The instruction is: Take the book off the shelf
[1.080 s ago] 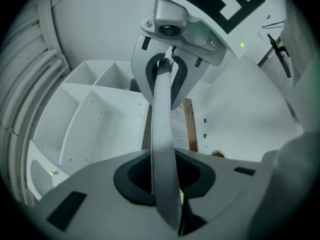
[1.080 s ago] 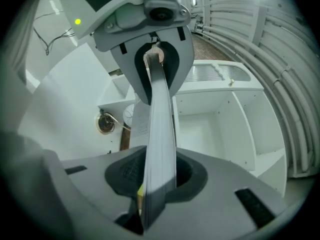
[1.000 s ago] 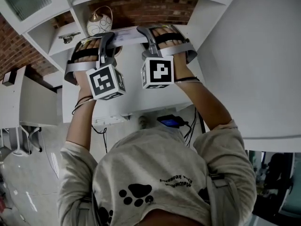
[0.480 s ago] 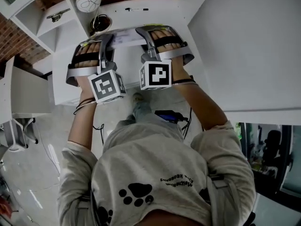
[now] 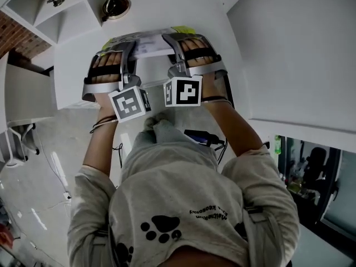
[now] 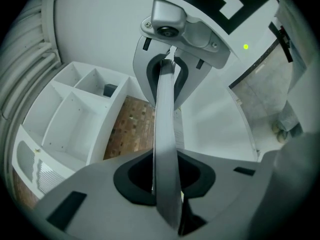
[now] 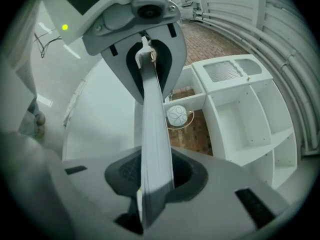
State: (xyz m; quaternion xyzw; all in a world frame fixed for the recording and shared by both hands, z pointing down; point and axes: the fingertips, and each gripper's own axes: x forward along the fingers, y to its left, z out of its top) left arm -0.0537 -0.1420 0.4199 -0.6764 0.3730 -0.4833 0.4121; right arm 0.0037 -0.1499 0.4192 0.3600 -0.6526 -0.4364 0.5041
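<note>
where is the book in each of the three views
Head view: the book lies flat and crosswise near the top centre.
Left gripper view: the book is edge-on, a grey strip up the middle, clamped between the jaws.
Right gripper view: the book is edge-on again, just left of centre, clamped between the jaws.
Shared landmark: the white shelf unit.

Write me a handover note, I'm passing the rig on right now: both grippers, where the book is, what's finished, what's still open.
Left gripper: shut on one end of the book.
Right gripper: shut on the other end.
Book: lying flat between the two grippers, clear of the white shelf unit and over the white tabletop. I cannot tell whether it touches the top.
Done: book is off the shelf.
Left: probably set it flat on the tabletop, then open both grippers and back away.
</note>
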